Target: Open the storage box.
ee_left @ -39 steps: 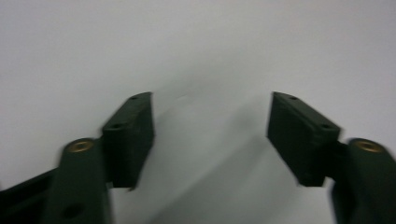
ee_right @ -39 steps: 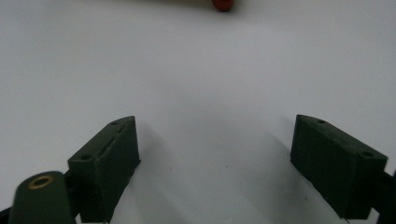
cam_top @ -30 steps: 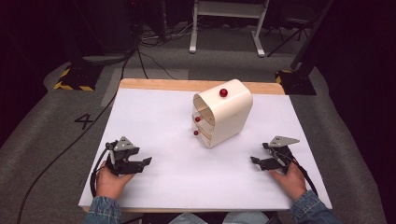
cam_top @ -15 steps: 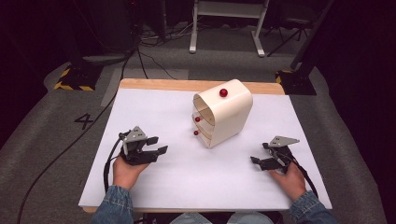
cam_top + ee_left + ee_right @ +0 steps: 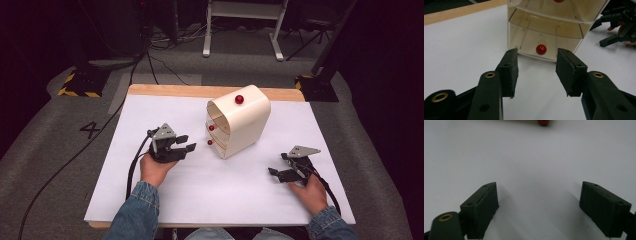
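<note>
Left gripper view: left claw point(image 5: 536, 72), jaws spread, has advanced from the desk point(image 5: 165, 120) edge toward the drawer unit point(image 5: 240, 125), bottom red knob point(image 5: 541, 49) just ahead between them—likely a drawer pull; right claw point(image 5: 281, 172) spread, idle.

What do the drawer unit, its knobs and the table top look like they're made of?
Drawer unit: cream shell, smooth with a soft sheen, probably plastic; drawer fronts are see-through and tinted, likely clear plastic. Knobs: glossy red balls with a highlight, plastic or lacquered wood, can't tell. Table: bare light wood at the far edge, matte white sheet over the rest.
</note>
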`<state>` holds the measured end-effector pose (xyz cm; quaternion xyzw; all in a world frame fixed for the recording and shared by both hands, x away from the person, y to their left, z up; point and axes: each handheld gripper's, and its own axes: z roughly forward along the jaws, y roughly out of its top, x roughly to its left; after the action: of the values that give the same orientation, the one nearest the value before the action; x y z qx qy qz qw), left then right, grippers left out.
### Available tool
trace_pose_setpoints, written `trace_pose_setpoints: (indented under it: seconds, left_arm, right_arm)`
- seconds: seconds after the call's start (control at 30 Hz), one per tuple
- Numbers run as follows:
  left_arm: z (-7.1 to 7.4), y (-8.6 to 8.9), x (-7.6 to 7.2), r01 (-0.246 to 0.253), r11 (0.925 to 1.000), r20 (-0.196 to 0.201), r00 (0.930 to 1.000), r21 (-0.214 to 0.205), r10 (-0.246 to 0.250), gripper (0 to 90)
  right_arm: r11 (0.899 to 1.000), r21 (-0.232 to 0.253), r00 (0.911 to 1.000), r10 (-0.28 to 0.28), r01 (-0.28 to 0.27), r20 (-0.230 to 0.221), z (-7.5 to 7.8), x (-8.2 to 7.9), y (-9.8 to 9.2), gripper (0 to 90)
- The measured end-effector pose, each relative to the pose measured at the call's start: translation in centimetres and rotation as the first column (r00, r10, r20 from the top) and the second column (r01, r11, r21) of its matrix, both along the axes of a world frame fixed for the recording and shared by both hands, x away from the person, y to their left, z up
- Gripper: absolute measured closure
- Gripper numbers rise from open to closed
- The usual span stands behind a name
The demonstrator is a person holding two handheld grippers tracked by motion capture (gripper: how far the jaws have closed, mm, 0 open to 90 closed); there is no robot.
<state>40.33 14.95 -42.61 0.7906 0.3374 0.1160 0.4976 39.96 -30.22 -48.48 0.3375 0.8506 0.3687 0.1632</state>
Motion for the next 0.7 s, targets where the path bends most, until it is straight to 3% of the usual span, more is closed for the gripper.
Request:
trace_pose_setpoints:
  seconds: [0.07, 0.17, 0.2, 0.33, 0.57, 0.7]
  left_arm:
    - [-0.2, -0.5, 0.5, 0.011, 0.9999, -0.004, 0.9999, -0.001, -0.011, 53.0]
    - [-0.4, -1.1, 1.2, 0.033, 0.999, -0.007, 0.9995, 0.03, -0.032, 54.2]
    - [-0.6, -1.6, 1.5, 0.047, 0.9979, 0.016, 0.9988, 0.046, -0.047, 54.4]
    - [-1.2, -2.5, 2.3, 0.066, 0.9961, 0.04, 0.9969, 0.058, -0.068, 54.4]
    - [-2.7, -4.4, 3.2, 0.126, 0.9875, -0.008, 0.992, 0.094, -0.126, 57.2]
    - [-3.2, -5.0, 3.7, 0.137, 0.9869, -0.035, 0.9903, 0.085, -0.134, 58.1]
  right_arm:
    - [1.0, 0.0, 1.0, -0.001, 0.001, 0.0, 0.0, 0.0, 0.0, 15.4]
    - [1.0, 0.001, 1.0, 0.0, 0.0, -0.001, 0.0, 0.0, 0.0, 15.4]
    - [1.0, 0.001, 1.0, 0.0, 0.0, 0.0, 0.0, 0.0, 0.0, 15.4]
    - [1.0, -0.001, 1.0, 0.0, 0.0, 0.001, 0.0, 0.0, 0.0, 15.3]
    - [1.0, -0.001, 1.0, -0.001, 0.001, 0.001, 0.0, 0.0, 0.0, 15.3]
    - [1.0, -0.001, 1.0, -0.001, 0.001, 0.001, 0.0, 0.0, 0.0, 15.3]
